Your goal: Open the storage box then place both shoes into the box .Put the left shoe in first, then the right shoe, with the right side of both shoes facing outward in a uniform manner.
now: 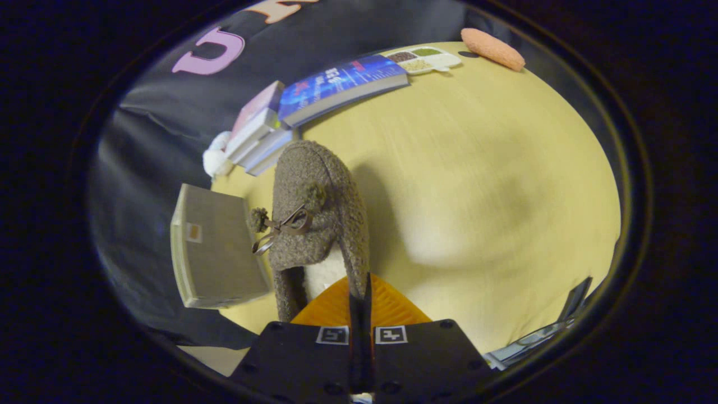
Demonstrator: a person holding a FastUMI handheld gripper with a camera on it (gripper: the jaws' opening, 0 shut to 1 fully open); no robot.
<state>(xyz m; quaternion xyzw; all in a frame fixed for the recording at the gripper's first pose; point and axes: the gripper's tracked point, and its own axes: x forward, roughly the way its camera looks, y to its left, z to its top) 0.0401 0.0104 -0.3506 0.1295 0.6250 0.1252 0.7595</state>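
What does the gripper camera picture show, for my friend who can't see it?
The gripper, its fingers pinched together on the rim of a fuzzy brown shoe with a little bow, holds it over a yellow table. A grey box lies beside the shoe, and books lie beyond it.

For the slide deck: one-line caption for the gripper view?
Tool shut on the fuzzy brown shoe's heel edge, lifted above the yellow table beside the grey storage box.

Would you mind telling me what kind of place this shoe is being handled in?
Probably a staged recording booth: a yellow table against a black cloth wall, scattered with books. The gripper is shut on the fuzzy shoe.
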